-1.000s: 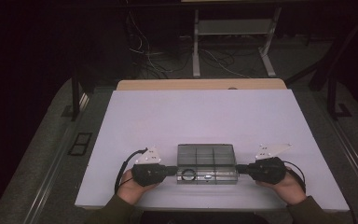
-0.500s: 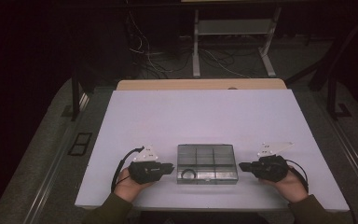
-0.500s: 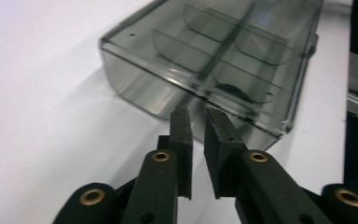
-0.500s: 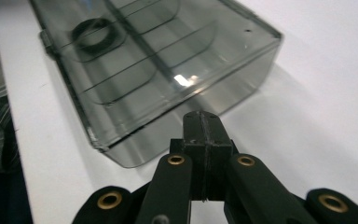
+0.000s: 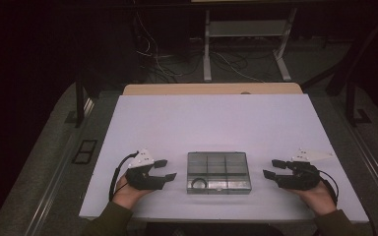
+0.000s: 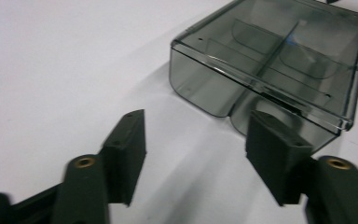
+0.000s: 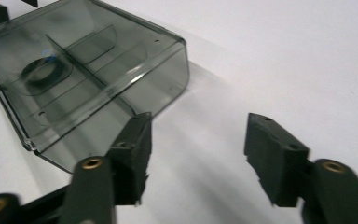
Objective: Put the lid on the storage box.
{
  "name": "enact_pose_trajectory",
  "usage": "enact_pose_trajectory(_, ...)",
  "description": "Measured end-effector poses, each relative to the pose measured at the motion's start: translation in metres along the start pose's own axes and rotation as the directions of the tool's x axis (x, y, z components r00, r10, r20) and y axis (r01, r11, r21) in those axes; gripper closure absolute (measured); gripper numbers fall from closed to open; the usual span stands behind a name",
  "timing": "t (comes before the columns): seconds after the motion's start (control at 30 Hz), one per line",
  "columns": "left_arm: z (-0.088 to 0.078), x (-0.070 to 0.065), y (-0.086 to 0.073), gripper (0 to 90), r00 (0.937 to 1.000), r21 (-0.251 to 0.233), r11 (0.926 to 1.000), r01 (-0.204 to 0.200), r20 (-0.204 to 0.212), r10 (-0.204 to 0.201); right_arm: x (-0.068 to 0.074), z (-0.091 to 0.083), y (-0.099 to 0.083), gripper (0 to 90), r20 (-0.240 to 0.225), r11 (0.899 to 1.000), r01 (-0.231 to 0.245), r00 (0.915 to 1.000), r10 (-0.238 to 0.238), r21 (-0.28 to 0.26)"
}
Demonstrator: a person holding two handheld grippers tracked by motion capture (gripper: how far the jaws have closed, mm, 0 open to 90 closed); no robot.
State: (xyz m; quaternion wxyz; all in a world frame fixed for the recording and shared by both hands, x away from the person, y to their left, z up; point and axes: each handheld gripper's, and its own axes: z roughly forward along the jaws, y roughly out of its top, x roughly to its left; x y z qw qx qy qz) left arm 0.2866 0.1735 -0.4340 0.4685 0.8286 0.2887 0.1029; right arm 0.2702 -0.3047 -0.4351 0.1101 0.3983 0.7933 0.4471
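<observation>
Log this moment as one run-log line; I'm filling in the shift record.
left gripper: open, just opened, clear of clear smoky plastic compartment box | right gripper: open, just opened, clear | box: lid closed, on white table

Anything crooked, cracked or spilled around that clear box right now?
Nothing stands out. The clear compartment box sits flat and square on the white table, lid closed, with a dark ring inside one compartment. Both the left gripper and right gripper are open, clear of it.

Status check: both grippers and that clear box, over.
Left gripper and right gripper just opened, nothing between jaws. Smoky transparent plastic compartment box lid shut, flat on white table, untouched. Nothing in the way.
</observation>
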Motion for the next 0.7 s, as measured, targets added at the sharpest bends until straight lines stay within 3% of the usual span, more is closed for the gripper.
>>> enact_pose_trajectory(0.27, -0.0013, 0.0068, -0.0063, 12.7, 0.9992, 0.0, 0.9996, 0.028, -0.029, -0.028, -0.0008, -0.0018, -0.0093, 20.7, 0.038, 0.999, 0.004, 0.9993, -0.002, -0.04)
enact_pose_trajectory(0.37, -0.0001, 0.0067, -0.0057, 1.5, 0.9985, -0.006, 0.9994, 0.033, -0.044, -0.033, -0.0008, 0.0007, -0.0084, 18.7, 0.052, 0.999, 0.015, 0.9986, -0.012, -0.051)
enact_pose_trajectory(0.7, 0.0005, 0.0043, -0.0051, 0.0, 0.9988, 0.003, 0.9999, 0.017, -0.047, -0.016, -0.0006, 0.002, -0.0085, 18.6, 0.055, 0.999, 0.021, 0.9983, -0.019, -0.045)
